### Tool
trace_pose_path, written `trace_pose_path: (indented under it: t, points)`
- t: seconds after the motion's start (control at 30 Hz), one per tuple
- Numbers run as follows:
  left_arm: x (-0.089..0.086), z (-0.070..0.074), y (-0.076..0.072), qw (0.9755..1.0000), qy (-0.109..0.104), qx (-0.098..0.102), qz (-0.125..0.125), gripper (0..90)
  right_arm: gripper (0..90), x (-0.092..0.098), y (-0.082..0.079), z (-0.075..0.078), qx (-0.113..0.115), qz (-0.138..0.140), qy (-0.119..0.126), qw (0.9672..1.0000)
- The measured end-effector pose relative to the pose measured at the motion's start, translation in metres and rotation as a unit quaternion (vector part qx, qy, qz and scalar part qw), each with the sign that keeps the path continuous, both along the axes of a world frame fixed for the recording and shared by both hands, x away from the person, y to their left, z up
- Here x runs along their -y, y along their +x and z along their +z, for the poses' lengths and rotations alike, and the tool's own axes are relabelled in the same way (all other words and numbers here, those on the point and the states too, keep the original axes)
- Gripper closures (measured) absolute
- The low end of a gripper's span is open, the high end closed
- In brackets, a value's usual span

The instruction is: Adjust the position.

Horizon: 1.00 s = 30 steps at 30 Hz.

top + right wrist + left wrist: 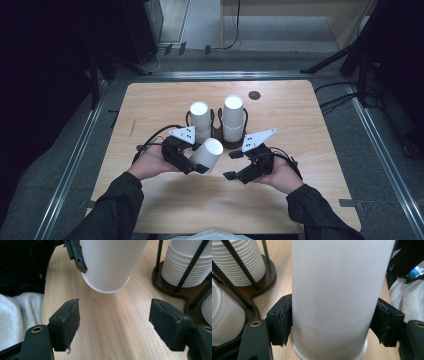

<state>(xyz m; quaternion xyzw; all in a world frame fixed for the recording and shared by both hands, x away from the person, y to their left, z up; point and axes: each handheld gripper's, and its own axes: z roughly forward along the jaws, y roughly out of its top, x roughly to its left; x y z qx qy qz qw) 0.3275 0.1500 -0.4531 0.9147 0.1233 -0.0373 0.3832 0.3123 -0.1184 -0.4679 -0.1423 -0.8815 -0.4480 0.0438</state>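
Left gripper [199,168]: fingers [283,320] clamped on a white paper cup [207,154], pads pressing both sides near its rim. Cup tilted, closed base up, held off the table [280,107], just in front of the cup rack [220,134]. Right gripper [231,165]: fingers [66,323] apart, nothing between them, just beside the cup's rim, also in front of the rack. Rack carries two upside-down stacks of white cups [233,117] between dark rods. A small dark disc [254,95] lies on the table behind the rack.
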Motion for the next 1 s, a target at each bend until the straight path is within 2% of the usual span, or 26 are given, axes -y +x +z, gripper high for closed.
trace_pose_path:
  t: [0.03,0.13,0.2,0.23,0.27,0.33,0.37,0.53,0.63,0.73,1.0]
  points:
    - [0.000,0.000,0.000,1.0000,0.000,0.000,0.000,27.7,25.0,0.000,0.000,0.000,0.000,0.000,0.000,1.0000]
    - [0.006,-0.001,0.000,0.9996,0.025,0.005,-0.015,27.8,25.0,-0.002,0.000,-0.001,0.000,0.002,0.001,1.0000]
    - [0.008,-0.002,0.000,0.9992,0.033,0.007,-0.021,27.8,25.0,-0.003,0.000,-0.002,0.000,0.002,0.000,1.0000]
    - [0.012,-0.003,0.001,0.9982,0.050,0.008,-0.031,27.8,25.0,-0.003,0.000,-0.002,0.003,0.002,0.000,1.0000]
    - [0.012,-0.003,0.001,0.9982,0.050,0.008,-0.031,27.8,25.0,-0.003,0.000,-0.002,0.003,0.002,0.000,1.0000]
    - [0.017,-0.007,0.001,0.9969,0.070,-0.001,-0.036,27.8,24.6,-0.004,0.001,-0.003,0.004,0.004,0.001,1.0000]
    - [0.017,-0.007,0.001,0.9969,0.070,-0.001,-0.036,27.8,24.6,-0.004,0.001,-0.003,0.004,0.004,0.001,1.0000]
    - [0.025,-0.011,0.000,0.9941,0.098,0.002,-0.046,27.7,23.7,-0.008,0.000,-0.003,0.006,0.004,0.003,1.0000]
    - [0.027,-0.013,-0.002,0.9933,0.104,0.005,-0.050,27.6,23.6,-0.010,0.000,-0.003,0.008,0.005,0.002,1.0000]
    - [0.032,-0.015,-0.005,0.9903,0.120,0.012,-0.070,27.6,23.6,-0.014,-0.001,-0.003,0.016,0.007,0.001,0.9998]
    - [0.040,-0.019,-0.005,0.9880,0.128,0.004,-0.086,27.4,23.5,-0.023,-0.005,-0.004,0.026,0.018,-0.009,0.9994]
